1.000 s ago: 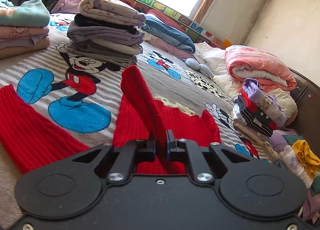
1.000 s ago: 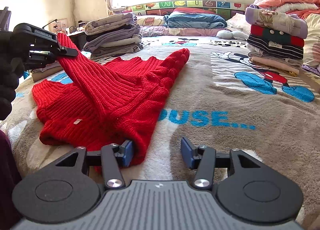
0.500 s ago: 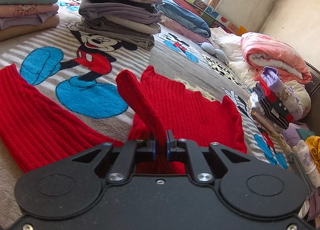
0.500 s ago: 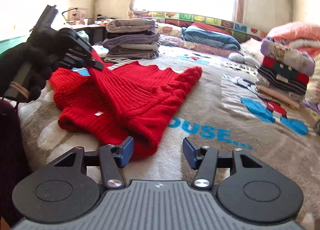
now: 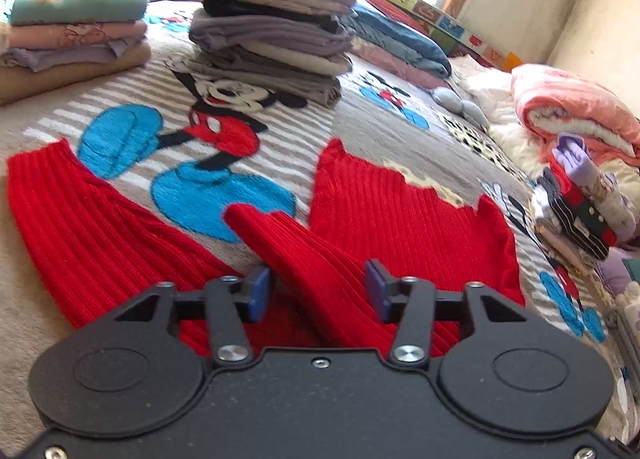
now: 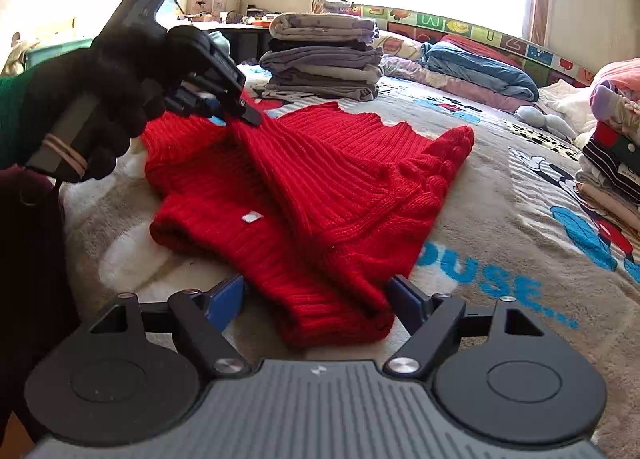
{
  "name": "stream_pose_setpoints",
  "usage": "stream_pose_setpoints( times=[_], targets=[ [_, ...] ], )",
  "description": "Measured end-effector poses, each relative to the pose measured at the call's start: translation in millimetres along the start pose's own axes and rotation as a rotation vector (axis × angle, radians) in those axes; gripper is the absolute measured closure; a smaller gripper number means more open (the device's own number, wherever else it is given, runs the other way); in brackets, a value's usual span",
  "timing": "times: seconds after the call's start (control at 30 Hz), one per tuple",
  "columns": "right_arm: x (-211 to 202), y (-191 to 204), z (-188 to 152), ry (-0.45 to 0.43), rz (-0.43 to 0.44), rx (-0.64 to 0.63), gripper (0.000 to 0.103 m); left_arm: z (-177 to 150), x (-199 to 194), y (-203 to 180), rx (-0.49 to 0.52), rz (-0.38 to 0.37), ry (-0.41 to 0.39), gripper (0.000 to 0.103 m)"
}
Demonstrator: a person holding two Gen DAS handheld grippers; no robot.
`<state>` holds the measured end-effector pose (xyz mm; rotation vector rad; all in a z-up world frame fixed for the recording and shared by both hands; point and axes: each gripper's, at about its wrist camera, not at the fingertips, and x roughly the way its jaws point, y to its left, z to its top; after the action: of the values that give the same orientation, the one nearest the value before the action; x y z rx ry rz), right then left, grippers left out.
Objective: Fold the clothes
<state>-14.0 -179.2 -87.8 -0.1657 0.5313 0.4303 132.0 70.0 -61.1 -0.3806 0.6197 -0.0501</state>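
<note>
A cartoon-print blanket (image 6: 520,227) covers the bed, and the red knitted sweater (image 6: 320,187) lies spread on it toward nine o'clock in the right wrist view. A grey stack of folded clothes (image 5: 272,39) sits beyond it at twelve o'clock. The left gripper (image 5: 318,289) has just been opening, its pads apart with a sleeve (ribbed, slightly raised) loose between them. The right gripper (image 6: 316,301) has also just been widening; the sweater's hem lies between its fingers, unpinched.
</note>
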Motion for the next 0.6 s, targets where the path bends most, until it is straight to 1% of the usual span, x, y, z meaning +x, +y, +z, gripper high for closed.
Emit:
stream_pose_setpoints(
  times=[0.07,0.13,0.2,0.3,0.4,0.5,0.6],
  targets=[
    [-9,-4,2,-0.026,-0.009,0.023,0.028,4,-7,4,-0.001,0.038,-0.047,0.052],
    [-14,-6,5,-0.062,-0.010,0.033,0.028,7,-10,4,0.005,0.027,-0.067,0.052],
    [-10,-6,10,-0.094,-0.004,0.023,0.027,6,-10,-2,0.027,-0.019,-0.060,0.052],
    [7,-4,19,-0.102,0.026,-0.008,0.027,3,-9,-22,0.091,-0.087,-0.036,0.052],
    [18,-3,25,-0.121,0.051,0.016,0.027,3,-4,-45,0.132,-0.162,-0.008,0.052],
    [25,-2,24,-0.098,0.083,0.035,0.027,8,7,-72,0.181,-0.205,0.011,0.052],
    [33,1,22,-0.067,0.106,0.042,0.025,14,25,-101,0.237,-0.244,0.045,0.052]
  ],
)
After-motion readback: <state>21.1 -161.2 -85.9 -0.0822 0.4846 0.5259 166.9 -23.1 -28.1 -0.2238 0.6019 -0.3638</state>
